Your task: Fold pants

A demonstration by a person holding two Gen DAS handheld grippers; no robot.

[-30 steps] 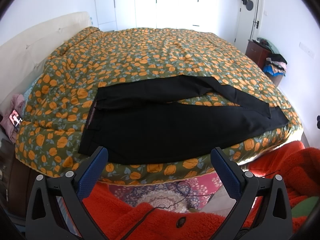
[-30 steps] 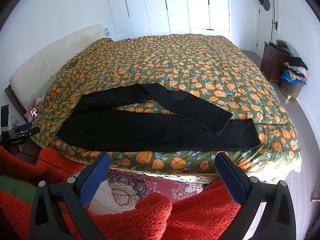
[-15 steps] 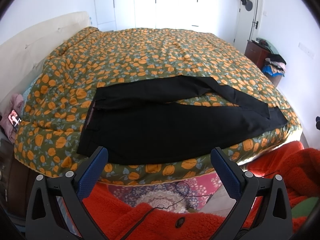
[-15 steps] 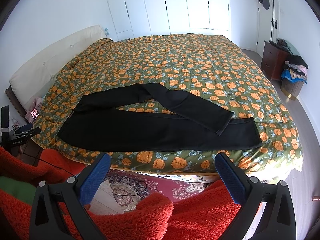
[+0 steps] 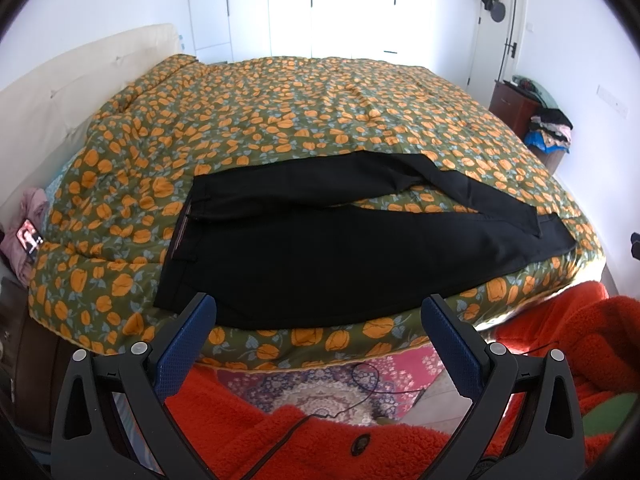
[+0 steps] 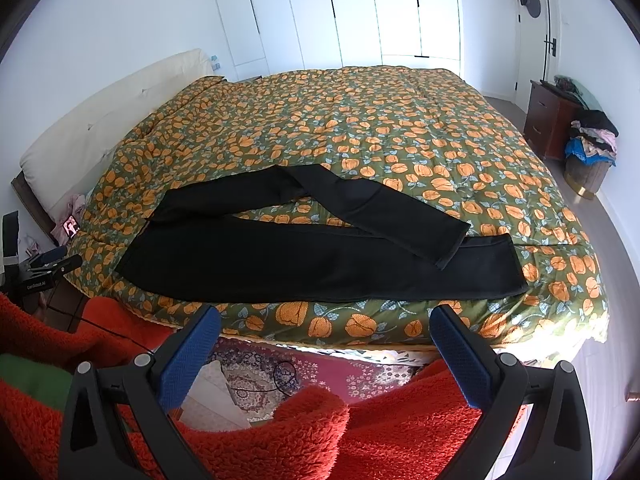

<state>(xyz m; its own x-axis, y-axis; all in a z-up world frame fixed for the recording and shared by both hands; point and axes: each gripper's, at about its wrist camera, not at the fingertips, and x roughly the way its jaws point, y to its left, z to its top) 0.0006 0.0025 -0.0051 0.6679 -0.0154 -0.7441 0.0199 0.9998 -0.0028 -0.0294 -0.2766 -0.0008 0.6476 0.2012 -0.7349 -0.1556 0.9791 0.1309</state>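
Note:
Black pants lie flat along the near edge of the bed, waistband to the left, legs to the right. The far leg bends and its cuff crosses onto the near leg. My left gripper is open and empty, held back from the bed, low in front of the waist half. My right gripper is open and empty, held back in front of the leg half.
The bed carries an orange-flowered green quilt with a cream headboard at left. A patterned rug with a black cable lies below the bed edge. A red fleece sleeve fills the foreground. A dresser and laundry basket stand far right.
Both grippers have edged slightly closer to the bed. The pants have not moved.

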